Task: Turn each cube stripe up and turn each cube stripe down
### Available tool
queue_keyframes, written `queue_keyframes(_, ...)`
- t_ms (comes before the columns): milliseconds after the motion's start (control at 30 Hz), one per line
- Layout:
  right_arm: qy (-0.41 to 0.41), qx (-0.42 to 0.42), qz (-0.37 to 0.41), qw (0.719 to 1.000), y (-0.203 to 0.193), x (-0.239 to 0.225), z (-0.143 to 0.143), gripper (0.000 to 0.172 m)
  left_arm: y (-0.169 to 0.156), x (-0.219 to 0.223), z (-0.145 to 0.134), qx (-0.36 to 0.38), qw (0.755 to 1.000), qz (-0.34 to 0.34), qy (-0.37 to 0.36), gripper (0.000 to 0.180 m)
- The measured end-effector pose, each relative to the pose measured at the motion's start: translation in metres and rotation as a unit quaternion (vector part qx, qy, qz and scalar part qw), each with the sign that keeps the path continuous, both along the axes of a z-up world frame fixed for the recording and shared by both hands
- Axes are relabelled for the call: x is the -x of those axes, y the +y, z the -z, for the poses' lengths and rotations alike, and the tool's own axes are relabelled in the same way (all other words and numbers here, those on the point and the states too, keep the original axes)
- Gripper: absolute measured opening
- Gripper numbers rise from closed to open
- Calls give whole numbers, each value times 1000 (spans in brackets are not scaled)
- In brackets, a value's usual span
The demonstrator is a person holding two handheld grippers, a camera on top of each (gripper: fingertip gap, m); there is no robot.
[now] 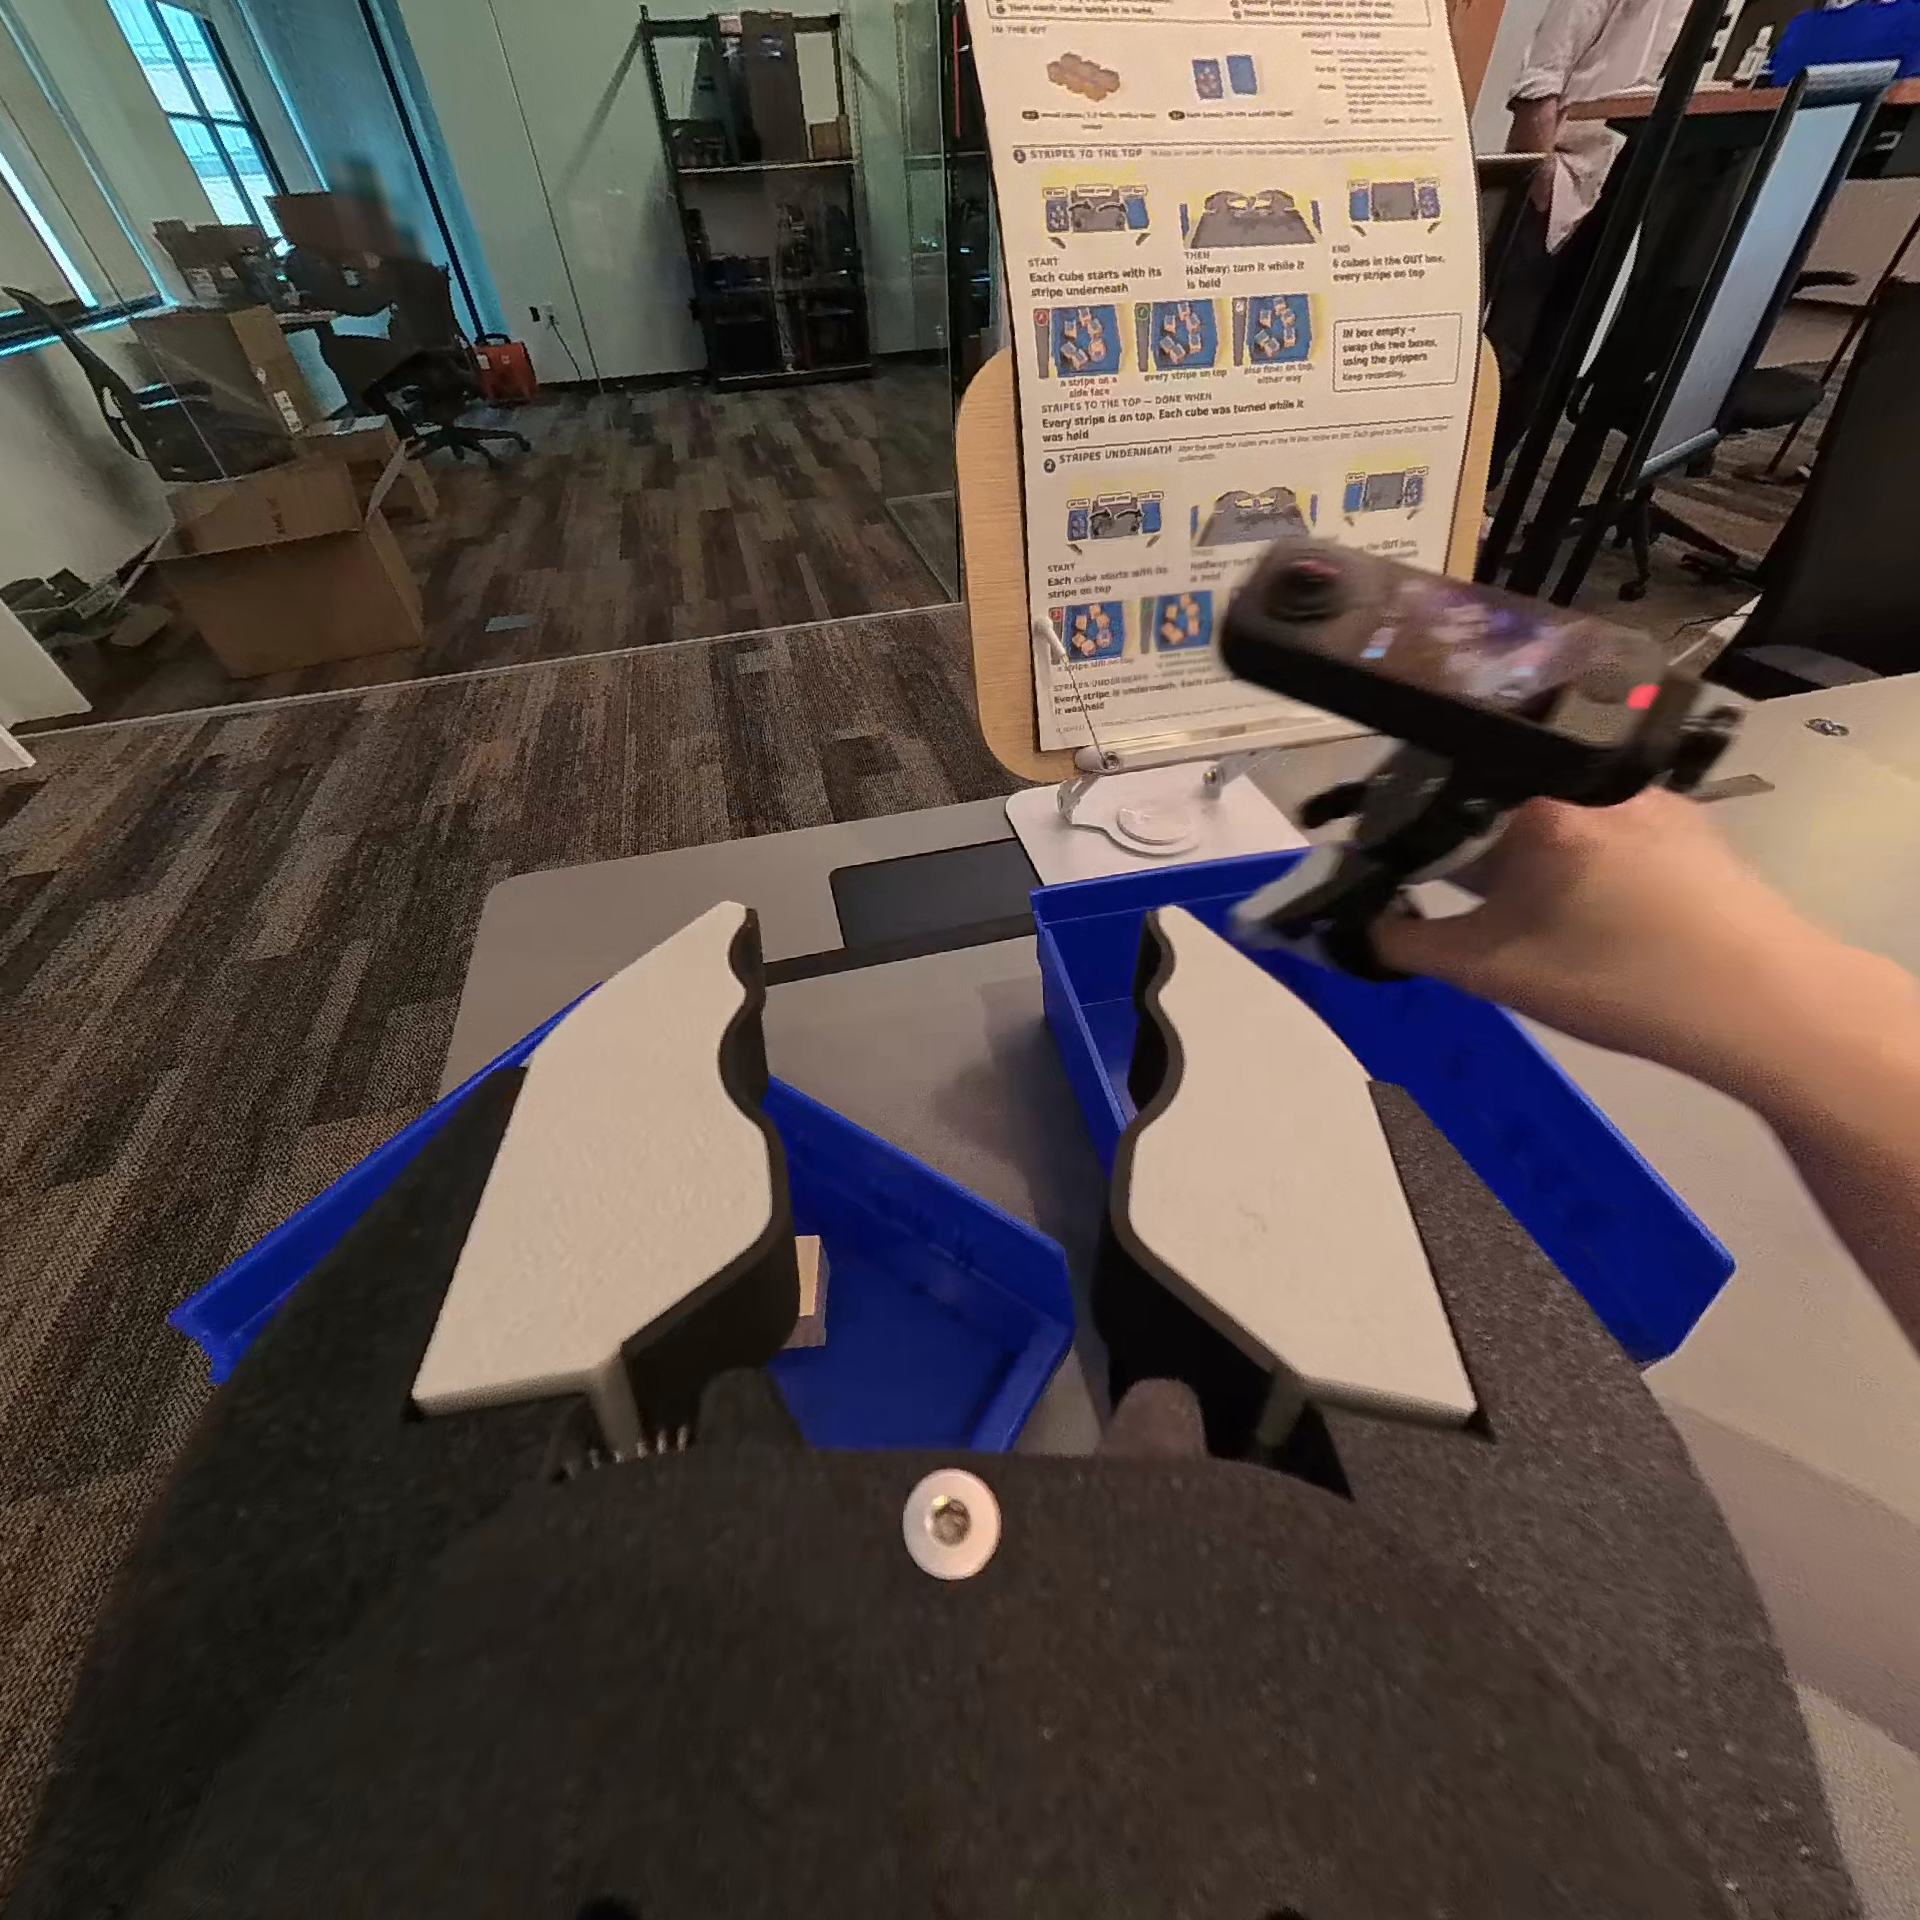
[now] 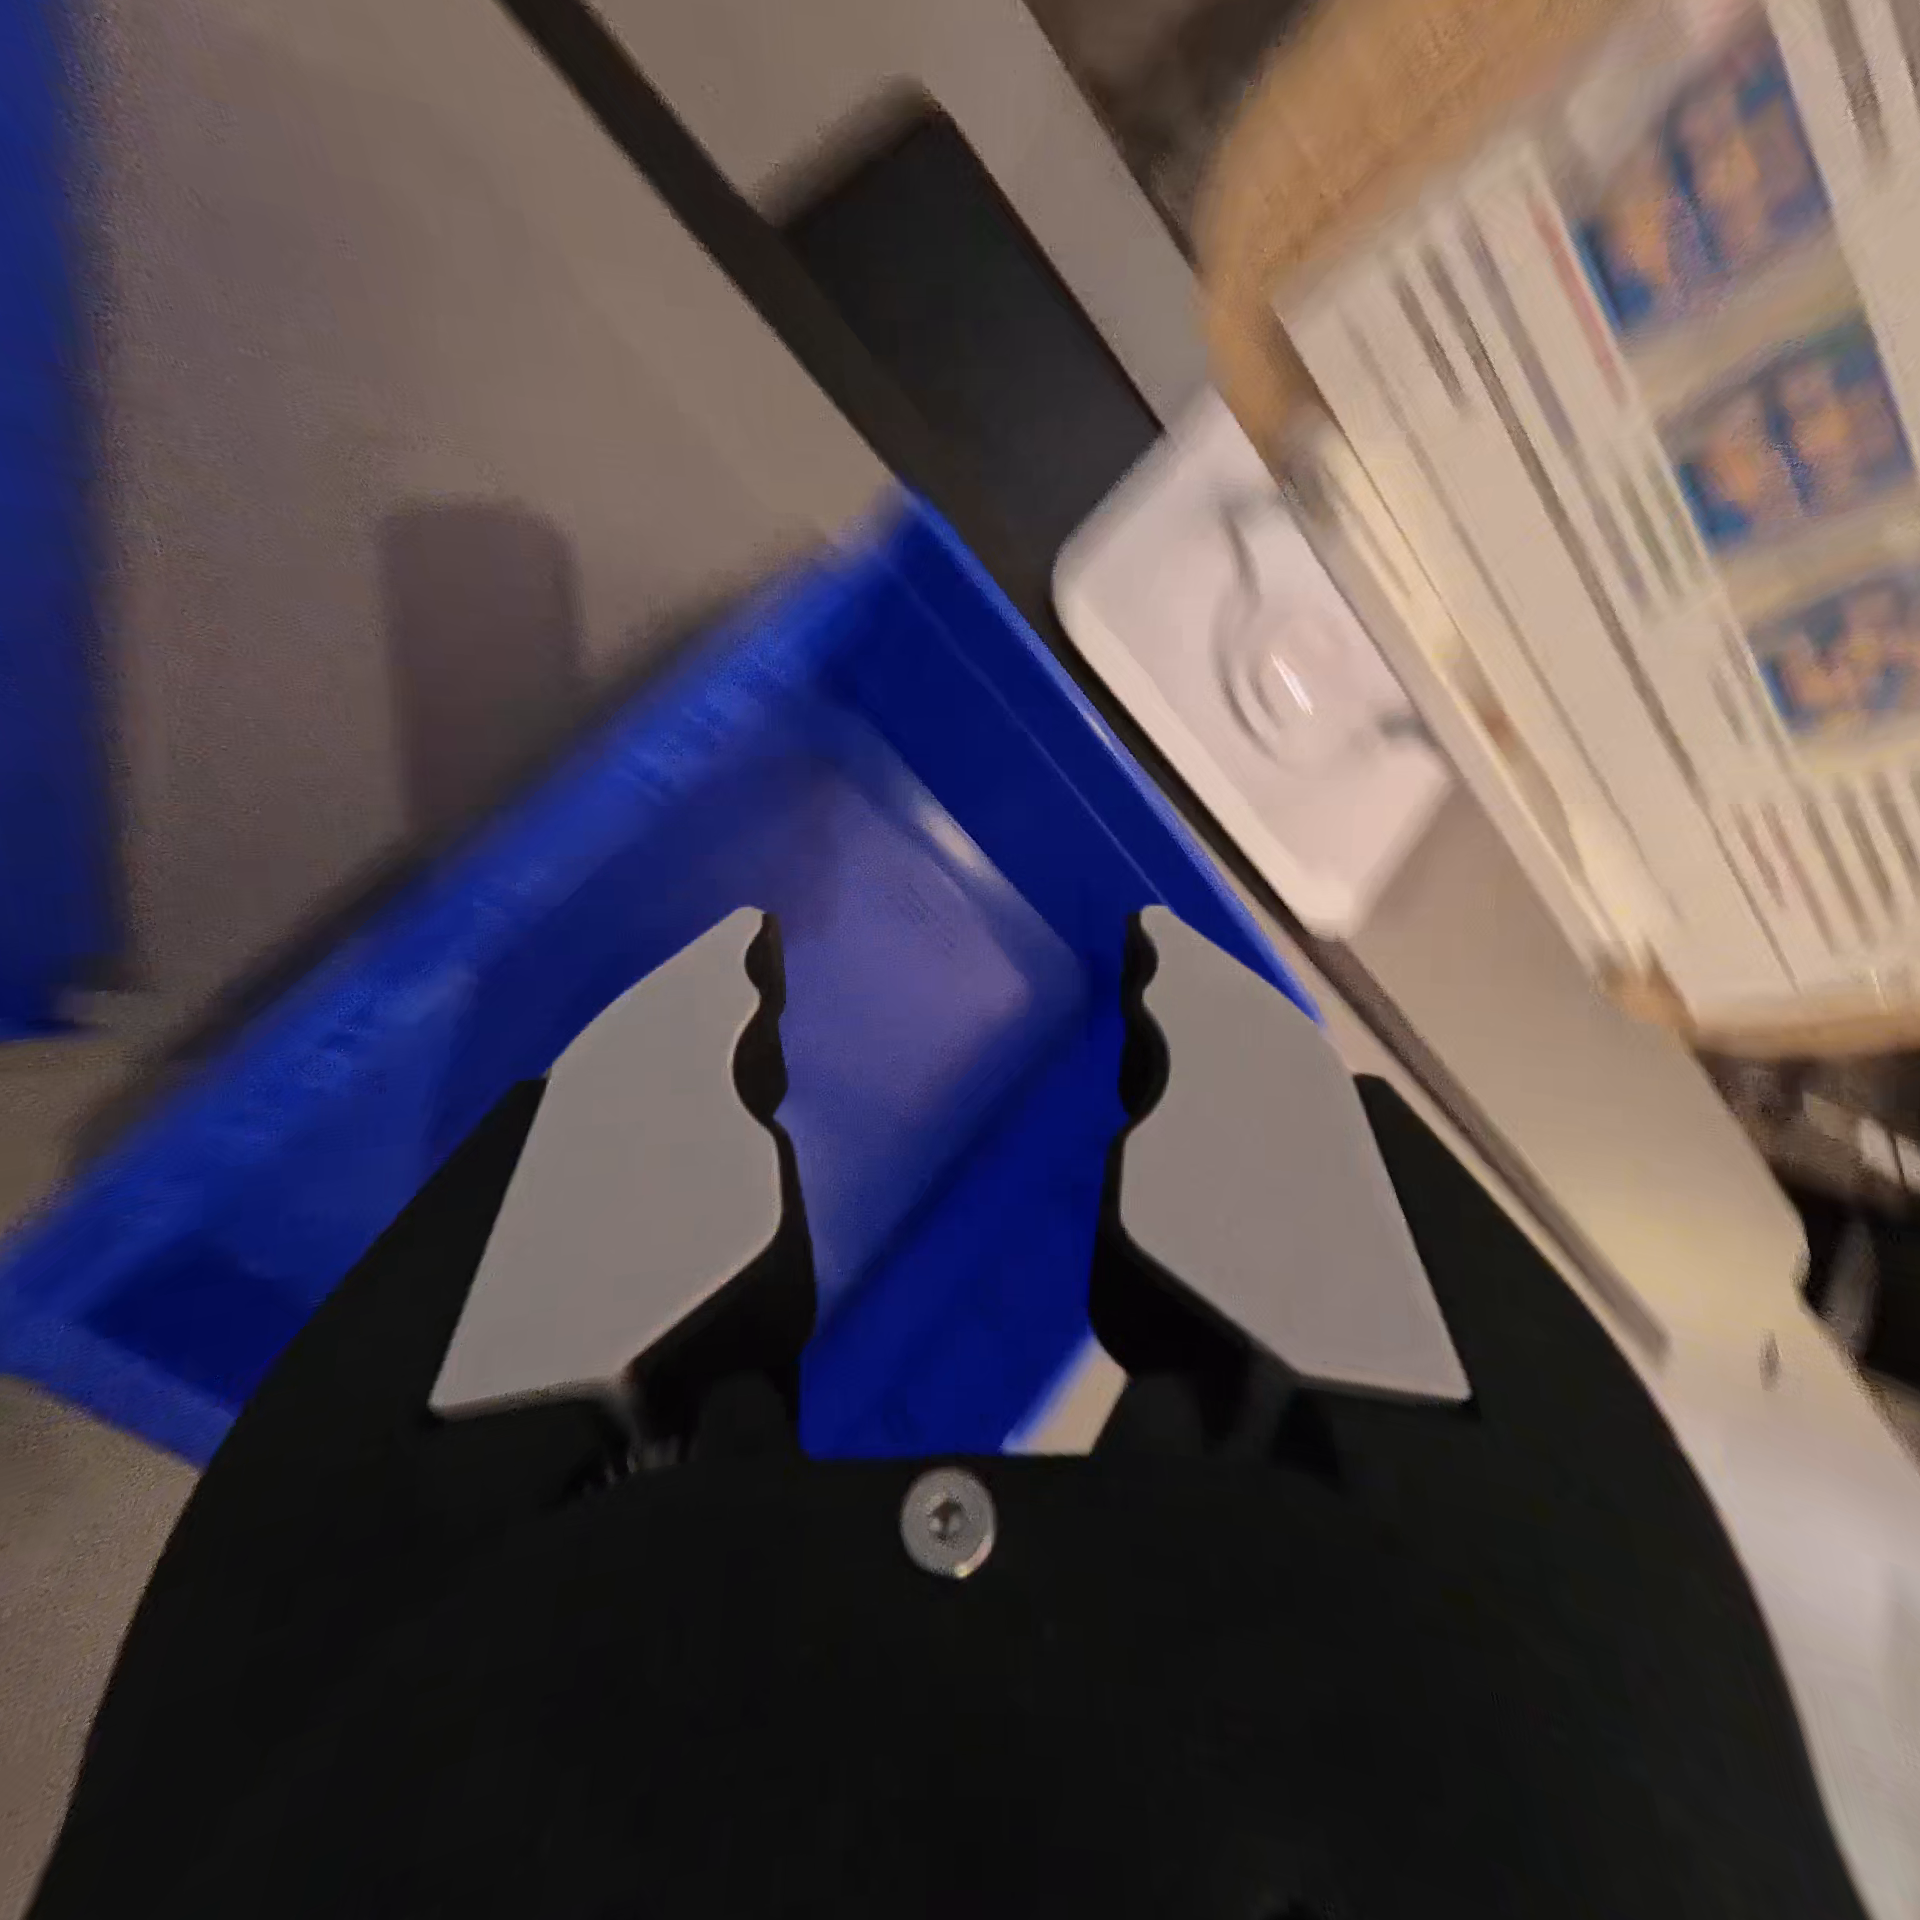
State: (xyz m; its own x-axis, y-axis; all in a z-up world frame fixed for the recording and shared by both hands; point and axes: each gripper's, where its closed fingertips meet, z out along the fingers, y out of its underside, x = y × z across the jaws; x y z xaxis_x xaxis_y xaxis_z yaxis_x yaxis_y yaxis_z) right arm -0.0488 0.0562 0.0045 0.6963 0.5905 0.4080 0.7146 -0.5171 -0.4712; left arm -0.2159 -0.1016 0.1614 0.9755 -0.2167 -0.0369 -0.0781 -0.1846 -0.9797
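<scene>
My left gripper (image 1: 951, 940) is open with nothing between its pads. It hovers above the near blue bin (image 1: 935, 1288). A wooden cube (image 1: 808, 1294) shows in that bin, partly hidden behind my left finger. My right gripper (image 2: 951, 940) is open with nothing between its pads, tilted over the inside of the second blue bin (image 2: 914, 935); this view is blurred. The right gripper also shows in the left wrist view (image 1: 1288, 904), held by a hand (image 1: 1621, 935) over the far blue bin (image 1: 1455, 1091).
Both bins sit on a grey table (image 1: 644, 925). An instruction sheet (image 1: 1226, 364) on a white stand (image 1: 1143, 821) stands at the table's far edge. A black pad (image 1: 935, 894) lies beside it. Carpeted floor (image 1: 312, 883) lies to the left.
</scene>
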Motion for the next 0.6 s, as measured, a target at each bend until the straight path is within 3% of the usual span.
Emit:
queue_keyframes(67, -25, 18, 101, 994, -2, -73, 15, 69, 1, -3, 0, 2, 1000, -2, 5, 69)
queue_keyframes(133, -12, 78, 142, 987, -16, -108, 42, 77, 5, 2, 3, 7, 999, -34, 23, 68)
queue_keyframes(267, 37, 181, 136, 973, -37, -112, 90, 79, 12, -8, 13, 31, 997, -33, 55, 69)
queue_keyframes(400, -20, 239, 144, 960, -55, -128, 122, 78, 14, -13, 20, 46, 994, -43, 86, 69)
queue_keyframes(533, 15, 288, 136, 948, -63, -133, 132, 58, 16, -17, 21, 45, 993, -47, 94, 68)
queue_keyframes(600, 21, 302, 136, 943, -62, -145, 133, 35, 17, -20, 22, 47, 993, -44, 99, 68)
